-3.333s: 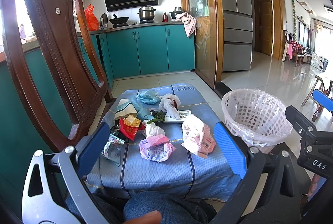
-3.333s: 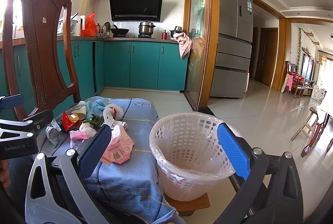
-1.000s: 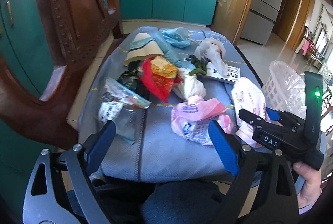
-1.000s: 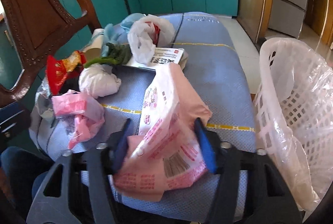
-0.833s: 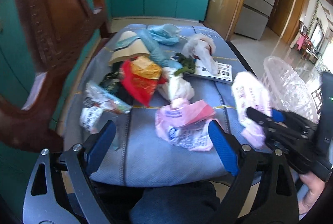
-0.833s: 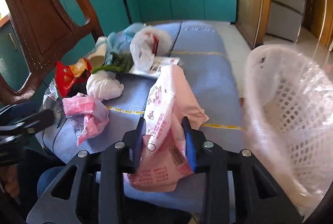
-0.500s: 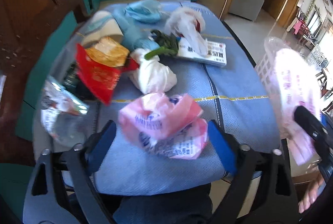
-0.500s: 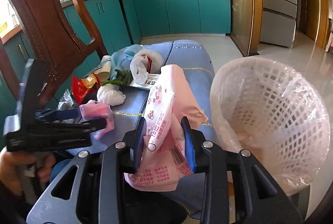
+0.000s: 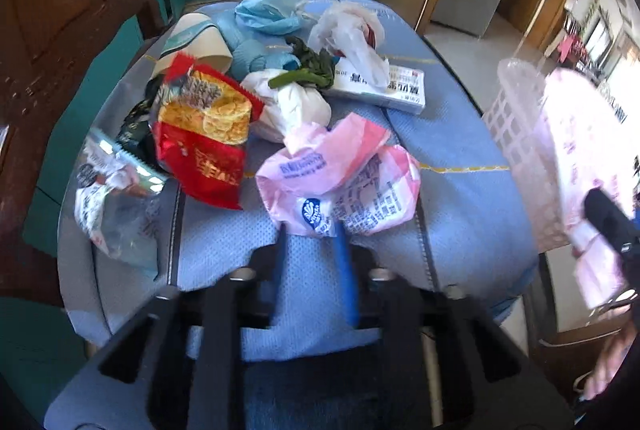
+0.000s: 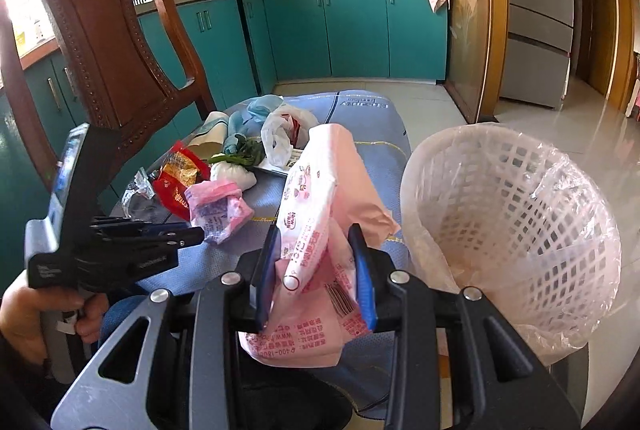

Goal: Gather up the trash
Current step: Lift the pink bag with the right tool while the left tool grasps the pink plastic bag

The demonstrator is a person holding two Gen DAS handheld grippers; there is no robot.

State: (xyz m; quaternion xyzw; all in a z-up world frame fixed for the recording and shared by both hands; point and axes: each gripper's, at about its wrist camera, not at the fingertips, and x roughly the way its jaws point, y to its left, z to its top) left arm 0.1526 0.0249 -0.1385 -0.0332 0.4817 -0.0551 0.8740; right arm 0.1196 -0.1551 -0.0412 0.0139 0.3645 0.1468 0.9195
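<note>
Low in the middle of the right wrist view, I am pinching a pink pack (image 10: 320,230) in my right gripper (image 10: 316,270), its jaws narrowed onto the crumpled plastic so it hangs clear of the blue cloth (image 10: 360,118). I am holding it just left of the basket (image 10: 512,222), at right of frame, probably so it can go straight in. Toward the bottom centre of the left wrist view, my left gripper (image 9: 310,254) has just been closing; its jaws are standing close together at the near edge of a pink wrapper (image 9: 336,182), though blur hides whether they are gripping it. Further trash, including a red bag (image 9: 204,134), is lying behind.
</note>
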